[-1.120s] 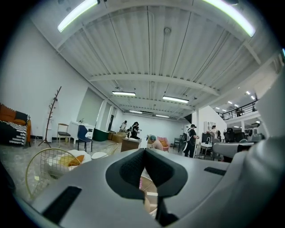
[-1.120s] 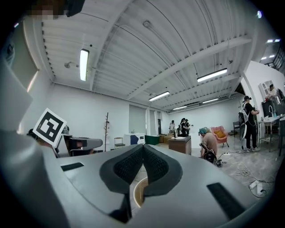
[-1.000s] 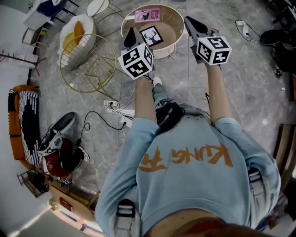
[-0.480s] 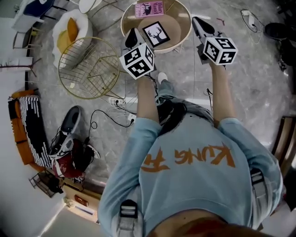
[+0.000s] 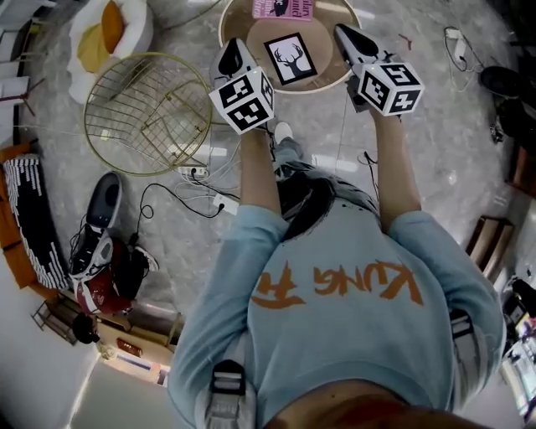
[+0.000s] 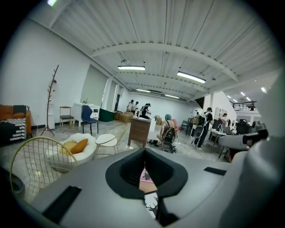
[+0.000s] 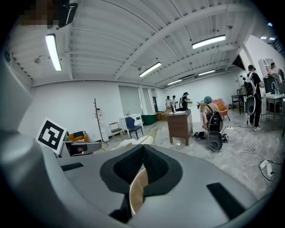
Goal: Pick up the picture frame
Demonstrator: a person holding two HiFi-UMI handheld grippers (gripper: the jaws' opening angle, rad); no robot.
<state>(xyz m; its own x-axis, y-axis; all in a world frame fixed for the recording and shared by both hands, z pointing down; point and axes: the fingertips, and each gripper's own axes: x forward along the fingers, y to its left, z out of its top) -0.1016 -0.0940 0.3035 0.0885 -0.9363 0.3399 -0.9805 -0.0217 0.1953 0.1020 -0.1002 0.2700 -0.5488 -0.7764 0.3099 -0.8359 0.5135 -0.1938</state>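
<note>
Grippers, jaws closed and empty, have moved forward to the round table point(image 5: 328, 82), left gripper point(image 5: 231, 59) at nine o'clock and right gripper point(image 5: 348, 40) at three o'clock of the picture frame point(image 5: 291, 59) lying there, not yet grasped.

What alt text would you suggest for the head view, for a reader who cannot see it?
From above, a person in a blue sweatshirt holds the left gripper and right gripper, both shut, toward a round table holding a deer picture frame and a pink book. A gold wire table stands left.
</note>
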